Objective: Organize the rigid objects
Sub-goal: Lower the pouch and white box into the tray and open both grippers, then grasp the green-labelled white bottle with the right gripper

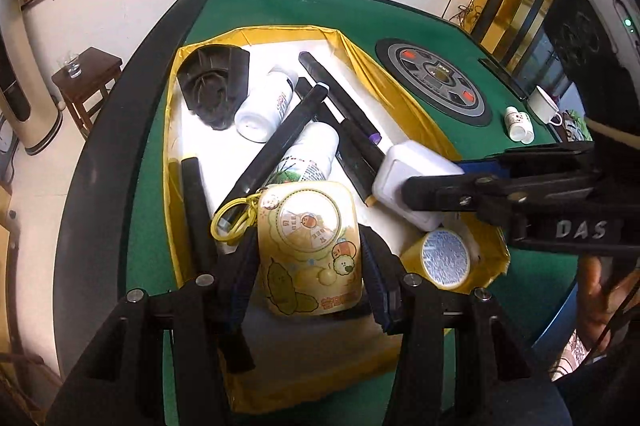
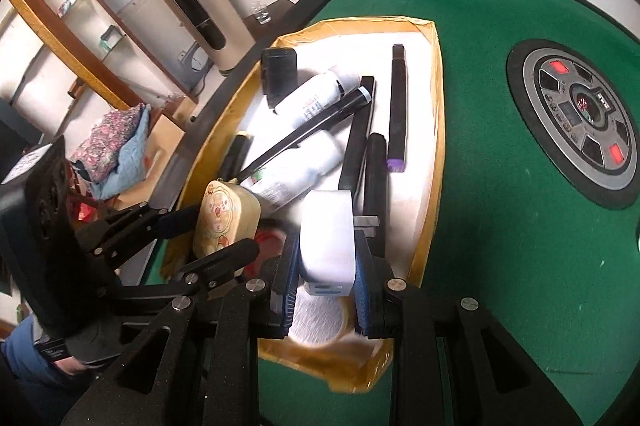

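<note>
Right now I have both grippers loaded over the yellow-rimmed tray (image 1: 172,113) on the green bench (image 1: 400,21): my left gripper (image 1: 308,254) is closed about the sides of a yellow cartoon-printed case (image 1: 310,246) with a yellow ring at its corner, and my right gripper (image 2: 326,258) is clamped on a white rectangular box (image 2: 328,238), its blue pads tight against both flanks. Both things hang at the near end of the tray, just beside each other. I judge this to be the placing step: each piece looks ready to go down among the rest, and the next move calls for finding bare white liner, since the middle is crowded with two white bottles (image 1: 266,105), several long black sticks (image 1: 276,141) lying crosswise, and a black ribbed part (image 1: 216,85) at the far left. A roll of yellow tape (image 1: 446,258) lies right under the box, so I should shift clear of it. The left view shows that roll sharply, plus a small white bottle (image 1: 516,121) and cup (image 1: 542,103) out on the bench at the right; the right view leaves those out and blurs the roll, yet shows the box's grip squarely.
</note>
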